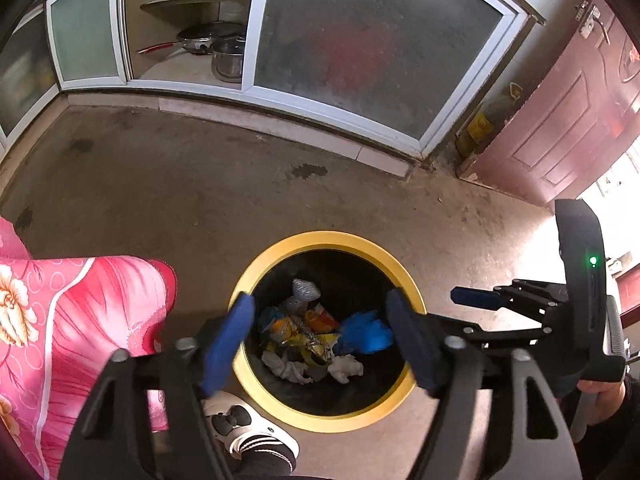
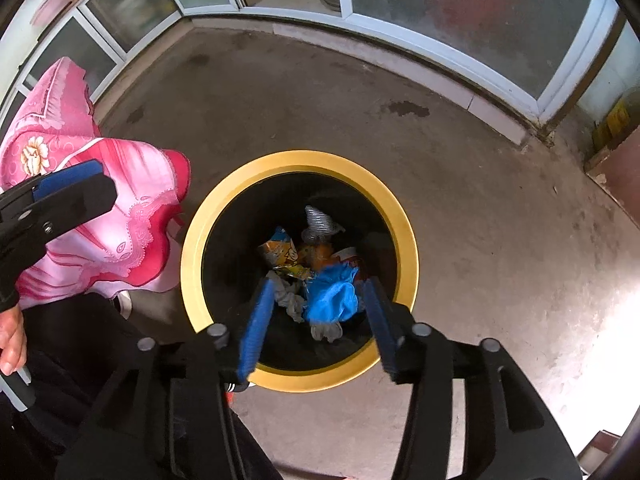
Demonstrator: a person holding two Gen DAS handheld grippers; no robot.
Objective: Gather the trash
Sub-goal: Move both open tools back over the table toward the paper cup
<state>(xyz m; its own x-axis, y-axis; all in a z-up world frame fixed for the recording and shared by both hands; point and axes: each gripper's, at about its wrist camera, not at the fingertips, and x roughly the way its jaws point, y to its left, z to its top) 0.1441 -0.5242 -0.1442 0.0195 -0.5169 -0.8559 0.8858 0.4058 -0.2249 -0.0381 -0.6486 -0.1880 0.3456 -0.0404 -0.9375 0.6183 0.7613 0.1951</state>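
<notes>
Pink floral cloth [image 1: 72, 320] at left. Left tongs [image 1: 320, 336] spread above yellow-rimmed bin [image 1: 280, 248], gripping nothing. Inside bin: wrappers [image 1: 300, 332], tissues [image 1: 344, 368], blue glove [image 2: 332, 292]. Right tongs [image 2: 316, 320] likewise spread, empty, over bin.

Bin [image 1: 280, 246] standing on floor [image 1: 180, 184] before cabinet [image 1: 376, 52], trash heaped inside: glove [image 1: 366, 332] right, wrappers [image 1: 298, 330] centre, tissues [image 1: 346, 366] nearest, crushed bottle [image 1: 304, 292] behind. Cloth [image 1: 80, 320] left of bin, shoe [image 1: 244, 428] just beside near rim, door [image 1: 568, 120] far right. Both grippers above bin mouth, left gripper [image 1: 320, 340] and right gripper [image 2: 316, 324] side by side; pots [image 1: 228, 60] on cabinet shelf.
</notes>
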